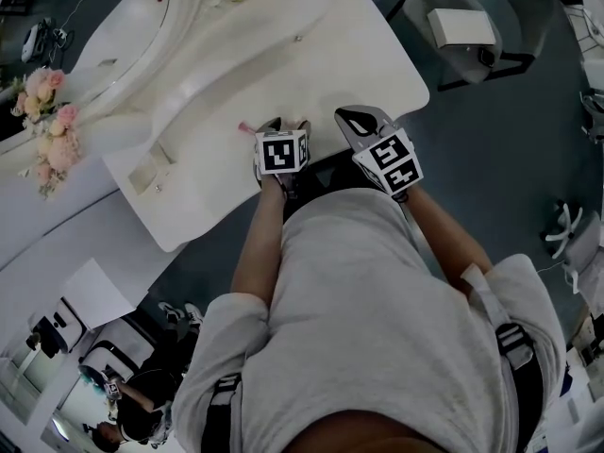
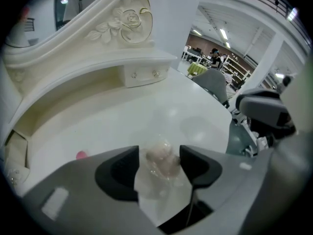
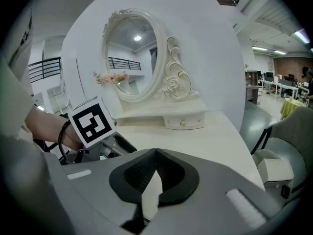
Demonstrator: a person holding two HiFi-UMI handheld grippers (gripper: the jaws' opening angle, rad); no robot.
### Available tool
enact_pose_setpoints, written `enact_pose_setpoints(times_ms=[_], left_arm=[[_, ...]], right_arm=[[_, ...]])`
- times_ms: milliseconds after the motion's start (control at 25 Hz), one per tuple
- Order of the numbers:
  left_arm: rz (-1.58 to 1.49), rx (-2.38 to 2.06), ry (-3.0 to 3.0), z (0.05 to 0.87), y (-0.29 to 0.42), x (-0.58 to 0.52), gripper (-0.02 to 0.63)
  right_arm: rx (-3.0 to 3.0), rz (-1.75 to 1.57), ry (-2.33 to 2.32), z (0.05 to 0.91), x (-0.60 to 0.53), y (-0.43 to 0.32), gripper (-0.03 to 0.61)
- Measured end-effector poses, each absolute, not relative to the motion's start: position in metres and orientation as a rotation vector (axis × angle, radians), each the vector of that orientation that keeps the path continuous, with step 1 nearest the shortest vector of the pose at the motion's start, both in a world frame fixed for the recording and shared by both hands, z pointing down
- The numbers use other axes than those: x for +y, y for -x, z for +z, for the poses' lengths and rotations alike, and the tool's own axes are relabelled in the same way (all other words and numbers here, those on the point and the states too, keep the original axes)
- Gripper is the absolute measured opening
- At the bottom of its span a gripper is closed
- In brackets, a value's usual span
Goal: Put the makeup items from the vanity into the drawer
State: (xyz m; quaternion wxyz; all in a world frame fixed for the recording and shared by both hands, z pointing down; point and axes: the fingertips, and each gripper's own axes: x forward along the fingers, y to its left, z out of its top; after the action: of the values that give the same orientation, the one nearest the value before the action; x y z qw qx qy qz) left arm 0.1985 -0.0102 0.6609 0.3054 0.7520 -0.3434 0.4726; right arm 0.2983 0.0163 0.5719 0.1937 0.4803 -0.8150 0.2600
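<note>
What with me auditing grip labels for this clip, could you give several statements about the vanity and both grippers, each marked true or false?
1. The left gripper has its jaws apart. True.
2. A pale translucent item lies between them. True.
3. The right gripper holds a pink item. False: its jaws are together, nothing between.
4. The small pink item sits in a drawer. False: it lies on the vanity top.
5. An oval mirror stands on the vanity. True.

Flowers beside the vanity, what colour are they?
The flowers are pink and cream; the head view shows them best.
</note>
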Motion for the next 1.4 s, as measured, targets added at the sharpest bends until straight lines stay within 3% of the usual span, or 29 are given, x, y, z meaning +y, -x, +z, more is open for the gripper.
enact_pose_setpoints(times_ms=[240, 760, 1400], left_arm=[[1.225, -0.92, -2.008, 0.657, -0.196, -0.015, 0.223], [1.074, -1.027, -2.1, 0.615, -0.18, -0.039, 0.216], [0.81, -1.256, -2.113, 0.56, -0.095, -0.07, 0.215]], right_arm=[[-2.285, 0.711, -1.34, 0.568, 0.012, -0.295, 0.0], [-2.328, 0.611, -1.272, 0.546, -0.003, -0.258, 0.0], [-2.454, 0.479, -1.086, 0.511, -0.044, -0.158, 0.0]])
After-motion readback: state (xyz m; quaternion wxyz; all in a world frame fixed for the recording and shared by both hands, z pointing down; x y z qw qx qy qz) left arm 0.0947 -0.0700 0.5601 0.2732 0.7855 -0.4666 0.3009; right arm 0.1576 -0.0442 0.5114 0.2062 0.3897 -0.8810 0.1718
